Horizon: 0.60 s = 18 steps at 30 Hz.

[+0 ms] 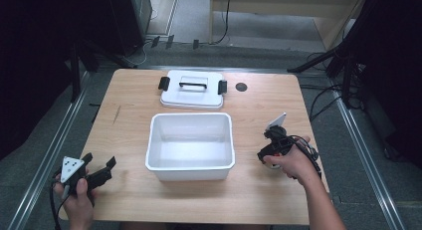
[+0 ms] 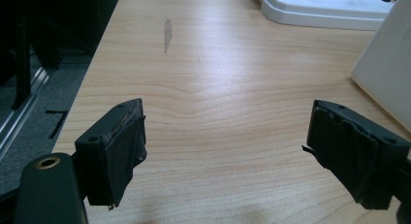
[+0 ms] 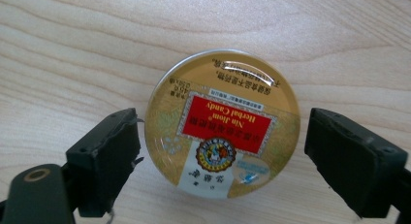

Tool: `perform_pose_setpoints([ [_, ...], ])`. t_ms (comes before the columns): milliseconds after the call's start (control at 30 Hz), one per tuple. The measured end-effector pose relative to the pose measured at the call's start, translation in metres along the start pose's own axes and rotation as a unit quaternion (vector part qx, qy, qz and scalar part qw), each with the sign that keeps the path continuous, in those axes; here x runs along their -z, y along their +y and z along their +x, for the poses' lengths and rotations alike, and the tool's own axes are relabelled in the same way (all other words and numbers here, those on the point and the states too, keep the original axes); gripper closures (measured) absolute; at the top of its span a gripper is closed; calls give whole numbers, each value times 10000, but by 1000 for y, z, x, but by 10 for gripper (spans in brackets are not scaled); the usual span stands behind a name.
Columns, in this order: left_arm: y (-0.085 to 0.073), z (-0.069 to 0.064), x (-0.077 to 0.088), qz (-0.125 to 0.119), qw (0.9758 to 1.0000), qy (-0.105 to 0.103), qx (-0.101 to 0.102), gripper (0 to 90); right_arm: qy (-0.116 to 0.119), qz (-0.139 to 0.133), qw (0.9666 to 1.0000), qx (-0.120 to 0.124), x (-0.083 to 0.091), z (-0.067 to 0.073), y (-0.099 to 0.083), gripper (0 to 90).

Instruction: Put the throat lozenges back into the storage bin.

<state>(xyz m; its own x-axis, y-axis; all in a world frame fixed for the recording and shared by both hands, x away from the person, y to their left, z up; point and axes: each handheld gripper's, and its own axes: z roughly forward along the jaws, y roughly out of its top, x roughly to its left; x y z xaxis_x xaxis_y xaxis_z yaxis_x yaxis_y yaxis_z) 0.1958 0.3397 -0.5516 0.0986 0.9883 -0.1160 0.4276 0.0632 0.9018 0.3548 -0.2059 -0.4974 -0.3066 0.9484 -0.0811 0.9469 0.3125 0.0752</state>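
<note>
A round gold candy tin [image 3: 220, 124] with a red label lies flat on the wooden table. My right gripper [image 3: 223, 136] points down over it, open, one jaw on each side of the tin. The left jaw stands very close to the rim and the right jaw is a little apart from it. In the high view a hand holds the right gripper [image 1: 272, 153] right of the white bin [image 1: 154, 140], and the tin is hidden beneath it. My left gripper [image 1: 100, 160] rests open at the table's front left corner, bare wood between its jaws [image 2: 228, 132].
The open bin's white lid [image 1: 191, 93], with a black handle and side clips, lies flat behind it. A small dark round spot [image 1: 241, 86] sits right of the lid. The bin's wall [image 2: 387, 64] is close on the left gripper's right. Dark floor and rails flank the table.
</note>
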Motion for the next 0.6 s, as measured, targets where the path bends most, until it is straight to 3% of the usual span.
perform_pose_setpoints([
  [100, 0, 0, 0, 6, 10000, -1, -3, 148, 39, 58, 10000, -57, -3, 0, 1, 143],
  [167, 0, 0, 0, 7, 10000, -5, -8, 148, 61, 75, 9999, -88, -4, -1, 2, 198],
  [333, 0, 0, 0, 11, 10000, -9, -7, 149, 217, 85, 9997, 107, -3, 0, 0, 204],
  [600, 0, 0, 0, 20, 10000, -11, -12, 149, 302, -175, 9991, 252, 18, 2, -1, 207],
])
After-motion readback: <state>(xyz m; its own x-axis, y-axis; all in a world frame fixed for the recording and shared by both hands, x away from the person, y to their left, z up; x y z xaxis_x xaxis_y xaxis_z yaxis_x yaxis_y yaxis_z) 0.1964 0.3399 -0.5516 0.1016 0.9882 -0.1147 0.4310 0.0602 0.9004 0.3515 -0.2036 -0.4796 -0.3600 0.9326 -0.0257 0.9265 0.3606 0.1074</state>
